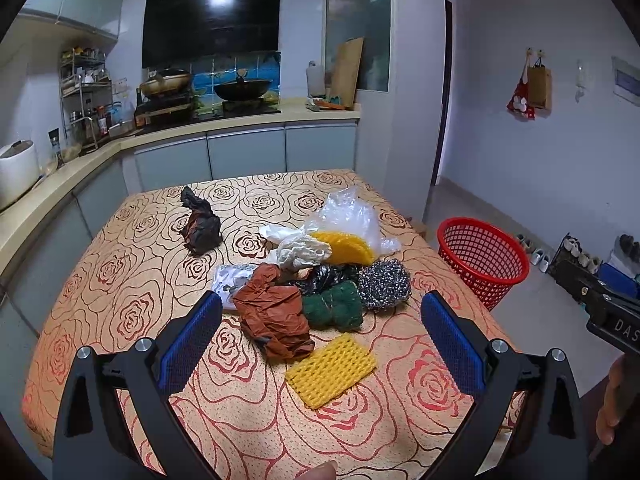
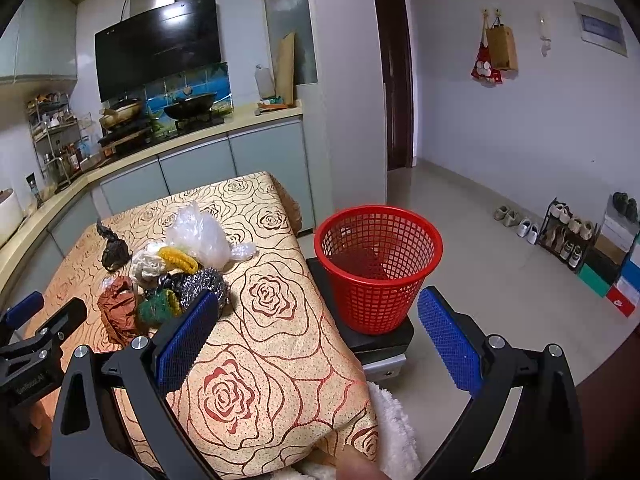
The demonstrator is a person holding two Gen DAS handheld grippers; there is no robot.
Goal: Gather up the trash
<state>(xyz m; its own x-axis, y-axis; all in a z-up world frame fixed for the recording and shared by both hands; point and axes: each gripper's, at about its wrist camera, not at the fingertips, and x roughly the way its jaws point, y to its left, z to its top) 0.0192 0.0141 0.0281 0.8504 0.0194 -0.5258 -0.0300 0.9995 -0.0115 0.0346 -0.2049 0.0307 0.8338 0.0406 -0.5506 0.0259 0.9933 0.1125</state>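
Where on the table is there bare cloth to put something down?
Bare cloth lies left of the dark crumpled bag, toward the counter, and near the front edge below the yellow foam net. The middle is crowded: brown bag, green scourer, steel wool.

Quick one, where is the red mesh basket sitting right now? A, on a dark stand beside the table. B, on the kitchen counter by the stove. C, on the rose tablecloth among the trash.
A: the red mesh basket stands on a dark stand just off the edge of the table, not on the cloth.
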